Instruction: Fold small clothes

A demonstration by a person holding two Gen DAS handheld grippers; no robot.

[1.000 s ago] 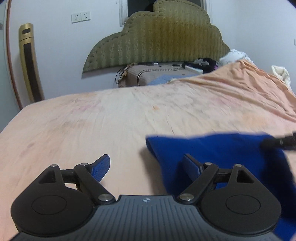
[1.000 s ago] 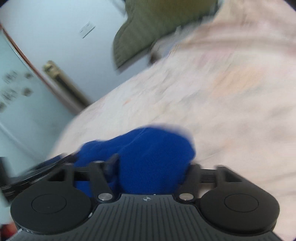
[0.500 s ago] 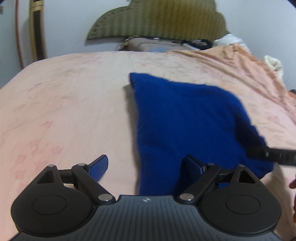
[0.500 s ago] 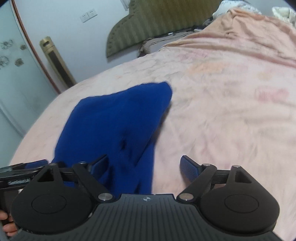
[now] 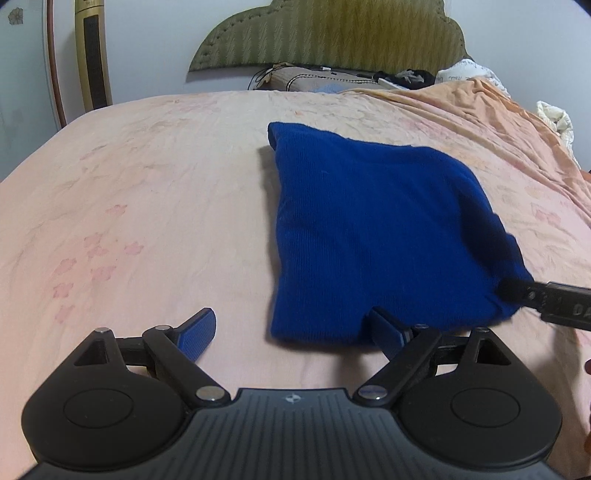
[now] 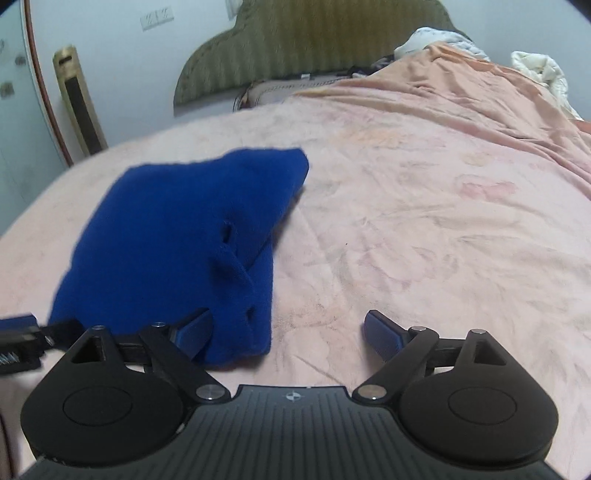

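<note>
Holding both tools low over the near edge of the bed (image 5: 147,192), I had my left gripper (image 5: 295,332) spread wide with nothing pinched: its left finger lay over bare sheet and its right finger sat just at the near edge of the blue garment (image 5: 369,229), not pressing on it. My right gripper (image 6: 288,332) stood just as wide, its jaws having just been opening, and it gripped nothing either; its left finger rested at the garment's near right corner while its right finger hung over the pink sheet. Each tool's tip showed in the other's view at the garment's near corners, so I judged the pair were placed one to each corner because that hem had been laid down there together. The blue garment lay flat as a folded, thick bundle toward the near middle of the bed, its far corner pointing to the headboard (image 5: 332,33), with a small pucker along its right side. I took the fold to be set down, and the bundle still looked loose at that edge. Pillows and bedding (image 6: 535,70) crowded the far corners, well apart from it.
</note>
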